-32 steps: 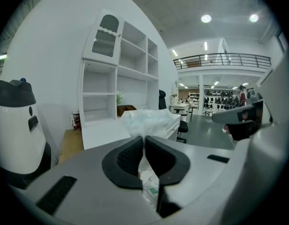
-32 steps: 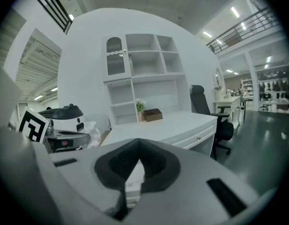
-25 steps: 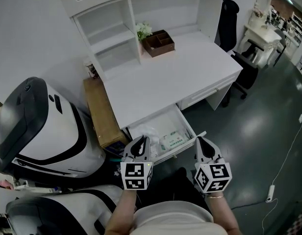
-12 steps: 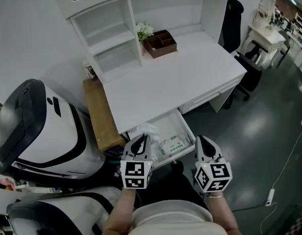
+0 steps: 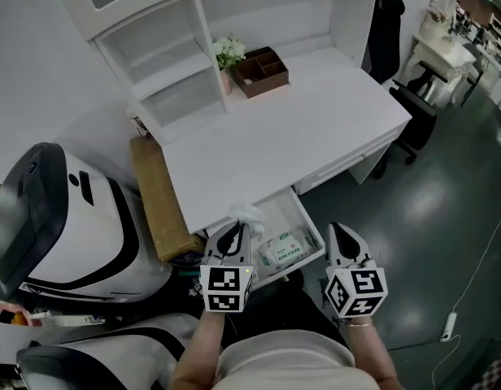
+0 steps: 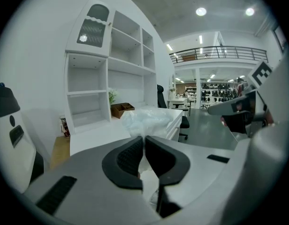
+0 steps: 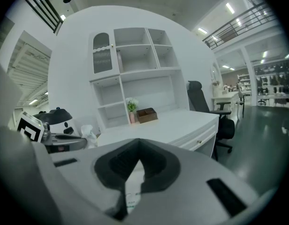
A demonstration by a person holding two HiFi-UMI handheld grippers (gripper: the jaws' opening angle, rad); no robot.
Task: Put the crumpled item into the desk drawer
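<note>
While the white table [image 5: 299,136] bears a brown organiser box [image 5: 263,71] and a small plant [image 5: 227,52] below its shelves, the left hand-held gripper [image 5: 232,234] pinches the crumpled plastic item [image 5: 249,215] above the open drawer [image 5: 314,227]. The right hand-held gripper [image 5: 341,236] is pressed together, empty.

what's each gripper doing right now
left gripper: shut on the crumpled plastic
right gripper: shut, nothing between its jaws
</note>
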